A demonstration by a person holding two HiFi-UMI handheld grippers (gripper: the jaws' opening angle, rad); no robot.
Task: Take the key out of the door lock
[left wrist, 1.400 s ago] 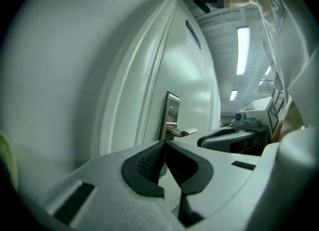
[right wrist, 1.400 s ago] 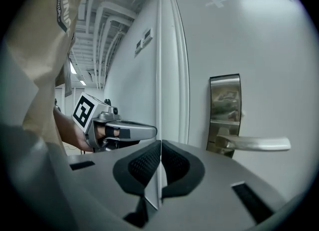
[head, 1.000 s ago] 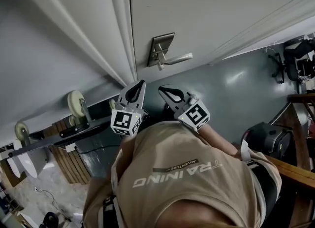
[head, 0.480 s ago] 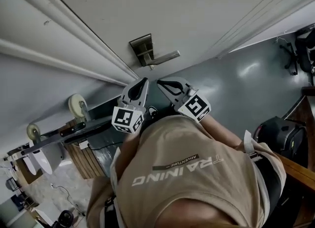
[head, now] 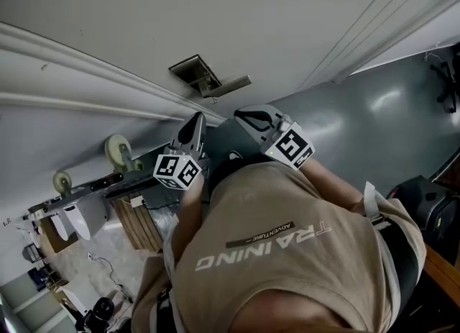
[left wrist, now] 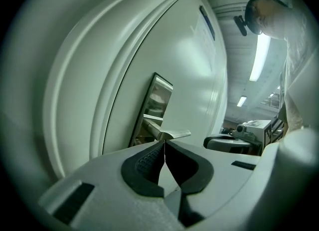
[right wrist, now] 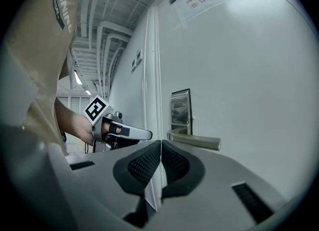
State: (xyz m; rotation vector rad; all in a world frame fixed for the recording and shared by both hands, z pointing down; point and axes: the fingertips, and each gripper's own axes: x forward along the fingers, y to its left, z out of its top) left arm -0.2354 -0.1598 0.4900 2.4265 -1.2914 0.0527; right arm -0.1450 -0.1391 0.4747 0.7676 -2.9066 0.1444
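Lock plate (head: 191, 72) lies beyond left gripper (head: 199, 118) and right gripper (head: 242, 115) — both closed.

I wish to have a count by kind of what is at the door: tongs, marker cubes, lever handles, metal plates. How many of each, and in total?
Tongs: 2 (left tongs, right tongs, both shut)
Marker cubes: 2 (left cube, right cube)
Lever handle: 1
Metal plate: 1
Total: 6

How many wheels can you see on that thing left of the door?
2. One wheel is at mid-left in the head view; the other wheel sits further left and lower, on the same dark bar. More may be hidden.
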